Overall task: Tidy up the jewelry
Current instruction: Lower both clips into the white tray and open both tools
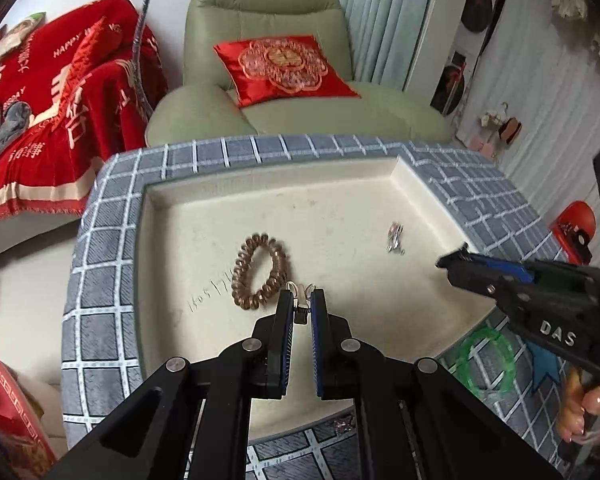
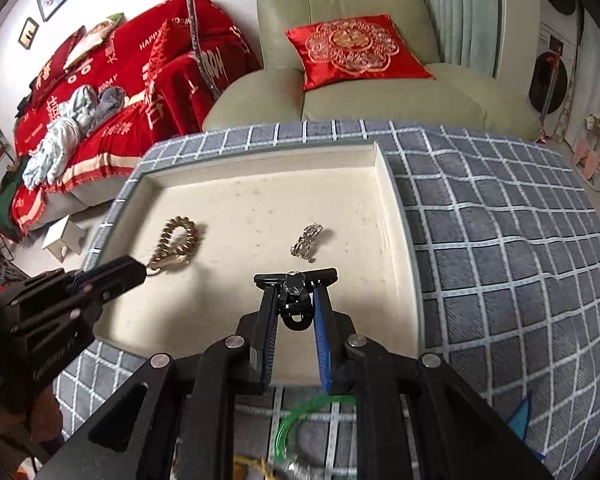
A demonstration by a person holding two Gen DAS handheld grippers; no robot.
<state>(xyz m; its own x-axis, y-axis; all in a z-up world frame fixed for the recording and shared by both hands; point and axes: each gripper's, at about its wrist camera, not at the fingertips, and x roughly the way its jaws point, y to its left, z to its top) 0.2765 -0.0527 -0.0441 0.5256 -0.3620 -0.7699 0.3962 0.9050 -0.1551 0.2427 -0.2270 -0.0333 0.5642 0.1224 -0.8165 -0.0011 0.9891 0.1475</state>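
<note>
A cream tray (image 1: pixel 340 200) (image 2: pixel 260 196) rests on a grey checked cloth. In it lie a bronze coil bracelet (image 1: pixel 260 270) (image 2: pixel 178 242) and a small silver piece (image 1: pixel 395 238) (image 2: pixel 308 238). My left gripper (image 1: pixel 302 300) hovers over the tray's near part, just right of the coil. It is shut on a small clip with white loops (image 1: pixel 299 291). My right gripper (image 2: pixel 296 292) is shut on a black clip with a clear stone (image 2: pixel 295 282), above the tray's near edge. A green bangle (image 1: pixel 486 364) (image 2: pixel 300 416) lies on the cloth in front of the tray.
The checked cloth (image 2: pixel 500 260) spreads wide to the right of the tray. Behind the tray stand a green armchair (image 1: pixel 268 12) with a red cushion (image 2: pixel 356 50) and a sofa under a red blanket (image 1: pixel 60 92). A braided cable (image 2: pixel 198 32) hangs down at the back.
</note>
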